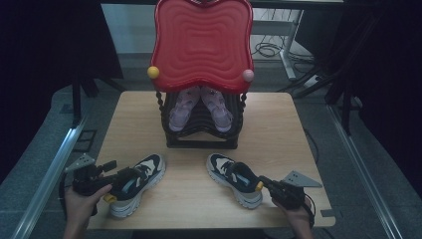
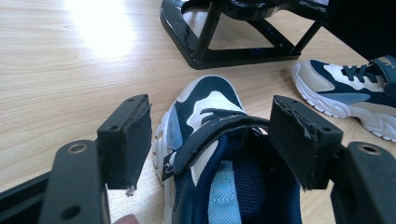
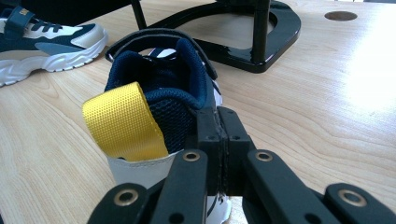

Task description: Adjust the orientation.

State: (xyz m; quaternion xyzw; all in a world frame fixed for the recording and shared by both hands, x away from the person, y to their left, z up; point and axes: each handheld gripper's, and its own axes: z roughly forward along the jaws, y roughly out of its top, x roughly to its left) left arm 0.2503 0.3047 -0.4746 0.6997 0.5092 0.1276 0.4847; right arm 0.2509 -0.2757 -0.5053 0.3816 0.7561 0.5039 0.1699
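Two navy and white sneakers lie on the wooden table (image 1: 283, 129). The left sneaker (image 1: 139, 180) (image 2: 205, 116) points toward the rack. My left gripper (image 1: 121, 172) (image 2: 212, 135) hangs open over its opening, one pad on each side of the strap, neither pressing. The right sneaker (image 1: 233, 175) (image 3: 159, 84) shows its heel with a yellow pull tab (image 3: 123, 121). My right gripper (image 1: 260, 183) (image 3: 218, 116) is shut, its tips against the heel collar beside that tab. I see nothing between its jaws.
A black rack (image 1: 201, 142) (image 2: 224, 51) (image 3: 261, 42) stands mid-table holding a pair of pink shoes (image 1: 180, 110). A red wavy panel (image 1: 201, 40) tops it. Bare wood lies left and right of the rack. A small round hole (image 3: 341, 16) marks the tabletop.
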